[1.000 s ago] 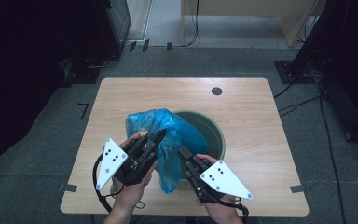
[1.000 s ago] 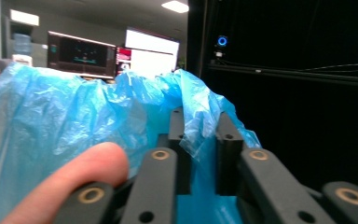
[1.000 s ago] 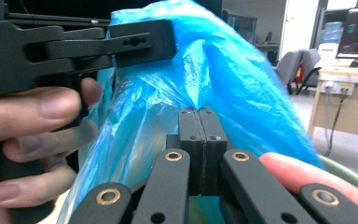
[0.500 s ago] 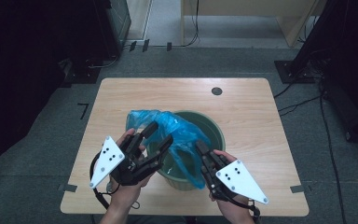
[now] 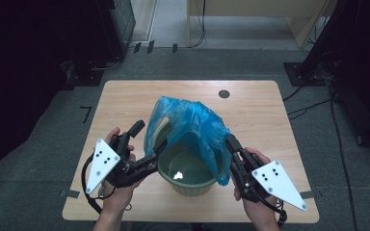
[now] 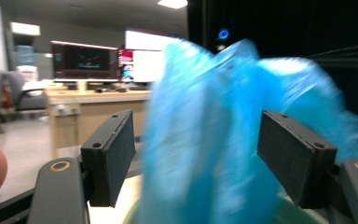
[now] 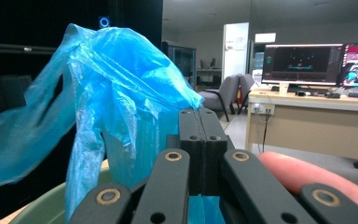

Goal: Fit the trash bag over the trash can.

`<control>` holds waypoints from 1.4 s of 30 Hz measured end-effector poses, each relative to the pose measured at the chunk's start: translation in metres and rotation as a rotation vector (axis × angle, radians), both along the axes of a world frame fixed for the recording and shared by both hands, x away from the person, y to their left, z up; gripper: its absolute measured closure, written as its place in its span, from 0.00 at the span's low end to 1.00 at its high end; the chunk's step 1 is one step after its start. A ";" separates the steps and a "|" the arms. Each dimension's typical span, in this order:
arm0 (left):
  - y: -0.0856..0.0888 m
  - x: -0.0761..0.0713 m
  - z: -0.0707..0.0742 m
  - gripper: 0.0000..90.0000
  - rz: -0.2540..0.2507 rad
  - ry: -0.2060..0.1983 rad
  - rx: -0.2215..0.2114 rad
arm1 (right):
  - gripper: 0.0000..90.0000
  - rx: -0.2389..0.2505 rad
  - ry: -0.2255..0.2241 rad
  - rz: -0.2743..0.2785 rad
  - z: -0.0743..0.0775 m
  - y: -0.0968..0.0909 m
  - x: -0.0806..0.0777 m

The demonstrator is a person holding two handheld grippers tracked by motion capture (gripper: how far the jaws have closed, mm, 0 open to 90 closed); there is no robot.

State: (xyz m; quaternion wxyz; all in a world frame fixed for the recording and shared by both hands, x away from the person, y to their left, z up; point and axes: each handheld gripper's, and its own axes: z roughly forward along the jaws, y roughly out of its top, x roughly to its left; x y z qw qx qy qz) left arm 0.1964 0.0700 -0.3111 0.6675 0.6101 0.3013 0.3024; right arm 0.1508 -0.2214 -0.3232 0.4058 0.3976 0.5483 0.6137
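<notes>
A blue plastic bag (image 5: 192,126) stands bunched over a green bucket (image 5: 192,188) in the middle of the wooden table (image 5: 125,98). My right gripper (image 5: 231,142) is at the bucket's right rim, shut on the bag's edge; in the right gripper view the jaws (image 7: 199,116) pinch the blue film (image 7: 121,70). My left gripper (image 5: 148,138) sits at the bucket's left rim. Its jaws have just been opening and stand open. In the left gripper view the bag (image 6: 200,116) hangs blurred between the pads (image 6: 114,154) without touching them.
The bucket stands near the table's front edge, between both hands. A dark round grommet (image 5: 224,94) sits at the table's far right. Cables (image 5: 313,106) and dark equipment stands lie on the grey floor around the table. Desks with monitors (image 7: 303,58) are far off.
The left jaws spread apart and released the bag. The right gripper moved right with the bag's edge, pulling the bag across from the bucket's left side to over its right side.
</notes>
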 end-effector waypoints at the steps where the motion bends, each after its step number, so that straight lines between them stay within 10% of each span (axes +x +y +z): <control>1: 0.000 0.001 -0.001 0.28 -0.008 0.005 0.003 | 1.00 0.000 -0.005 -0.004 0.001 -0.002 0.000; 5: -0.006 0.002 -0.005 0.30 -0.017 0.034 0.042 | 1.00 0.005 -0.014 -0.009 0.004 -0.006 -0.002; 12: 0.007 0.003 -0.003 0.84 -0.001 0.048 -0.011 | 1.00 -0.022 -0.033 -0.050 0.004 -0.011 -0.003; 24: 0.061 0.013 0.006 0.95 0.122 0.096 -0.167 | 1.00 -0.030 -0.064 -0.176 0.008 -0.032 -0.002; 27: 0.069 0.016 0.004 0.94 0.099 0.121 -0.199 | 1.00 -0.023 -0.064 -0.185 0.009 -0.036 -0.001; 38: 0.054 0.011 0.005 0.58 0.010 0.054 -0.105 | 1.00 -0.018 -0.070 -0.168 0.009 -0.031 -0.004; 42: 0.054 0.006 0.009 0.37 0.065 0.022 -0.119 | 1.00 -0.023 -0.076 -0.160 0.009 -0.029 -0.006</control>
